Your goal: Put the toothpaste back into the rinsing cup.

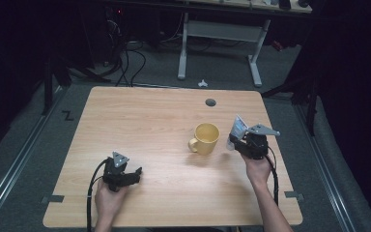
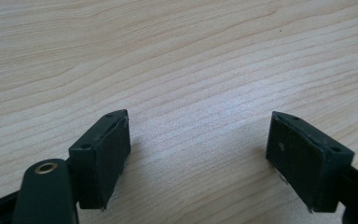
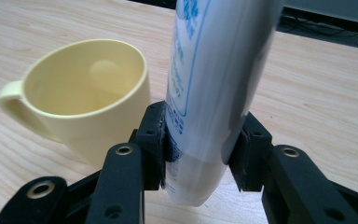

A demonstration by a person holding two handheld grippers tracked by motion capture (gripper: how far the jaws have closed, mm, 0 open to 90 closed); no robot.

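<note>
The right gripper [image 3: 200, 154] clamps a white tube [image 3: 214, 84] upright just beside the yellow mug [image 3: 88, 107], which looks empty. The left gripper [image 2: 198, 158] rests on the table [image 2: 177, 56], jaws apart.

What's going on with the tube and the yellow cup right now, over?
Right gripper shut on white tube, lifted. Left gripper open, empty, at the table. Yellow mug upright, empty, beside the tube. Nothing in the way.

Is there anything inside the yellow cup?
No. The yellow cup looks empty: its pale inner wall and bottom show bare in the right gripper view. The white tube, held by the right gripper, covers a little of its side.
</note>
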